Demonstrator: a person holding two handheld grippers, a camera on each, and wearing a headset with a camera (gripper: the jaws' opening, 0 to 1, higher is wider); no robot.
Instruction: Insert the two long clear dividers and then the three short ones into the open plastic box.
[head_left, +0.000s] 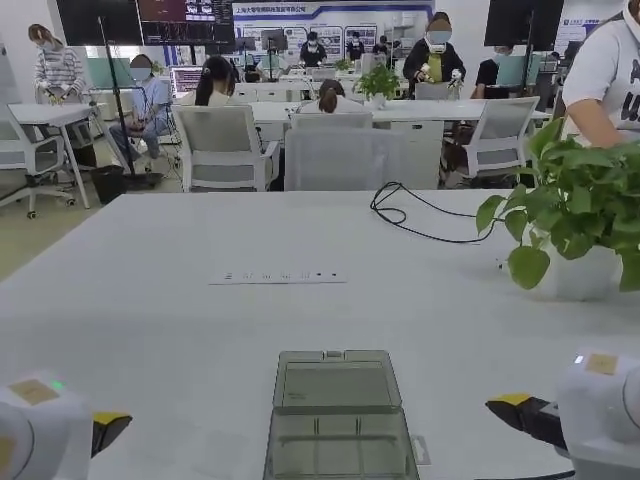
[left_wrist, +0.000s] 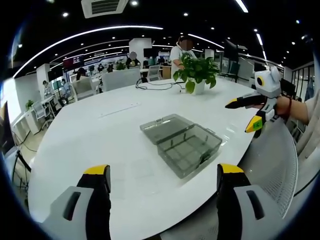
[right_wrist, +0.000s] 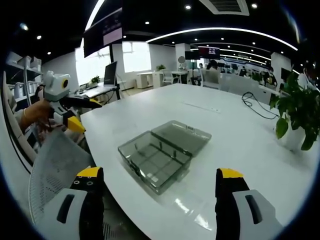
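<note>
The open clear plastic box (head_left: 338, 415) lies on the white table (head_left: 200, 330) just in front of me, its lid folded away on the far side. Faint ridge lines show in its base (right_wrist: 150, 160); I cannot tell whether any divider stands in it. Faint clear flat pieces (left_wrist: 137, 170) seem to lie on the table beside the box, too dim to identify. My left gripper (head_left: 105, 430) hangs at the box's left, open and holding nothing (left_wrist: 163, 175). My right gripper (head_left: 515, 408) hangs at its right, also open and holding nothing (right_wrist: 160, 175).
A potted plant (head_left: 580, 210) stands at the right of the table, with a black cable (head_left: 420, 215) looping beside it. A pale label strip (head_left: 277, 276) lies mid-table. Office chairs (head_left: 222, 145) and seated people are beyond the far edge.
</note>
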